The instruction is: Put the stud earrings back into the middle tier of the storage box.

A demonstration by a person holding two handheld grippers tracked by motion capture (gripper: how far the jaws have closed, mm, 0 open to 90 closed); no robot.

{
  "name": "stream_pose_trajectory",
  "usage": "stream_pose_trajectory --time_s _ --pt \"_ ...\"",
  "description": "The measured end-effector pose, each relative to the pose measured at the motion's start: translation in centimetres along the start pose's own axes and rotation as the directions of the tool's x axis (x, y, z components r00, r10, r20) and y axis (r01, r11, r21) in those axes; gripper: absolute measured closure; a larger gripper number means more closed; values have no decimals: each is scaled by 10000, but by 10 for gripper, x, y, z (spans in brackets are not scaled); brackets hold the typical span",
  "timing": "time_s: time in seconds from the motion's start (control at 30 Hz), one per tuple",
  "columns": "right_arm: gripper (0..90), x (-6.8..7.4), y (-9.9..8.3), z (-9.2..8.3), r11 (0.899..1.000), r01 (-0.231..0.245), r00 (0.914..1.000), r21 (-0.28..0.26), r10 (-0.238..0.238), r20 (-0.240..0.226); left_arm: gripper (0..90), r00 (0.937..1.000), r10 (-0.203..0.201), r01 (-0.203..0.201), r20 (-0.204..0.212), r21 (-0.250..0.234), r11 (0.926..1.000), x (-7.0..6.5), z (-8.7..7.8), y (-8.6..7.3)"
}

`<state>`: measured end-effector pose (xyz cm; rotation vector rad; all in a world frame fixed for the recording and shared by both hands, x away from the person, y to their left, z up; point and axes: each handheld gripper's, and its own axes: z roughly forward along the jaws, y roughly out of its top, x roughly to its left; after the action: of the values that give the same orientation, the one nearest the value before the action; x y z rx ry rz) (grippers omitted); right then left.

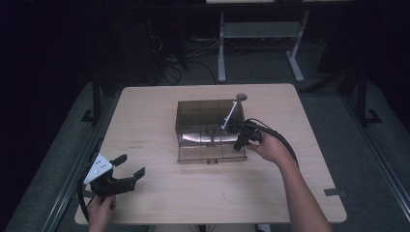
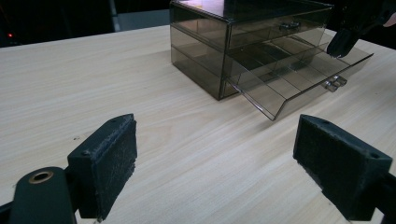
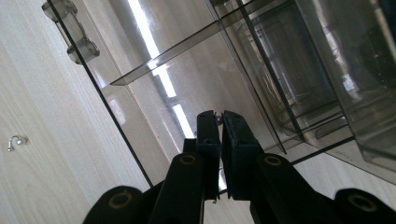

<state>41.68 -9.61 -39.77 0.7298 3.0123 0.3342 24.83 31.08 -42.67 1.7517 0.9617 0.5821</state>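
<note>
- Mid-table, a smoked-plastic drawer organizer is sitting with its bottom drawer pulled out toward the person; the upper drawers are staying closed.
- Right gripper is hanging over the open drawer's right compartment, jaws clenched nearly together on something tiny and pale at the tips; can't tell what it is.
- Left gripper is resting near the table's front left corner, well apart from the organizer, jaws spread wide with nothing between them.
- Handling, my read: the organizer is looking light, rigid, slick and thin-walled, so it is likely sliding if pushed and cracking if squeezed. Best hold for the drawer is its small clear handle at the front edge, not the walls.
- Small metal hook-like bit is lying on the wooden table just beside the drawer front.
- Counts: one organizer, one drawer open, two clear handles showing in the left gripper view, two grippers, one loose metal bit.
</note>
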Motion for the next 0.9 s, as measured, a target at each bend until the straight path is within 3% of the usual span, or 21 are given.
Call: stream_pose_trajectory --time_s 0.53,0.9 --pt "816 0 -2 3 10000 1 9999 -62 0 161 130 10000 -30 30 -8 -61 10000 0 -1 0" --pt "778 5 -10 -12 9985 -83 9999 -545 78 -99 130 10000 1 -1 15 9 10000 0 0 0"
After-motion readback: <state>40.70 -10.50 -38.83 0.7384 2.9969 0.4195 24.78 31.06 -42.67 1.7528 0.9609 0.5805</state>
